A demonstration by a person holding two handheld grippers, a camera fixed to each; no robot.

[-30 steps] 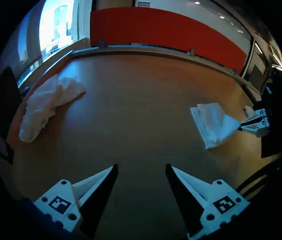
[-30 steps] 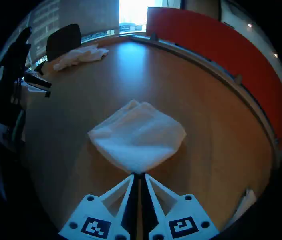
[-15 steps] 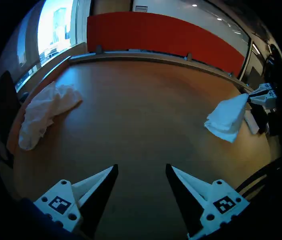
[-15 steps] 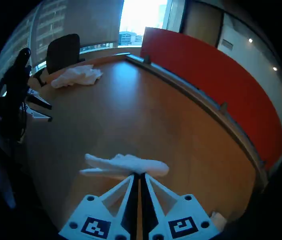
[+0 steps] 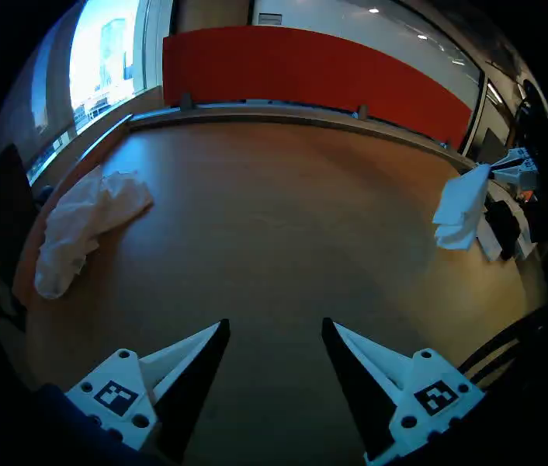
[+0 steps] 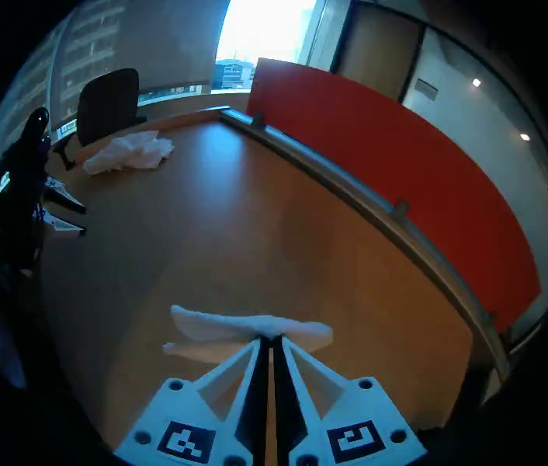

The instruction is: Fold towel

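Note:
A folded white towel [image 6: 244,334] hangs off the table, pinched at one corner by my right gripper [image 6: 272,346], whose fingers are shut on it. In the left gripper view the same folded towel [image 5: 460,208] dangles at the far right, with the right gripper [image 5: 513,169] holding its top. My left gripper [image 5: 274,330] stands open low over the bare wooden table [image 5: 274,217], nothing between its fingers. A crumpled white towel [image 5: 80,225] lies at the table's left edge, seen far off as the crumpled towel [image 6: 126,151] in the right gripper view.
A red partition [image 5: 313,70] with a rail runs along the table's far edge. A black office chair [image 6: 107,97] stands by the window behind the crumpled towel. Another pale item [image 5: 511,237] lies at the table's right end. The left gripper [image 6: 60,213] shows at the left.
My right gripper has lifted the folded towel off the table and carried it right and up; it now hangs free. The left gripper has stayed put and open.

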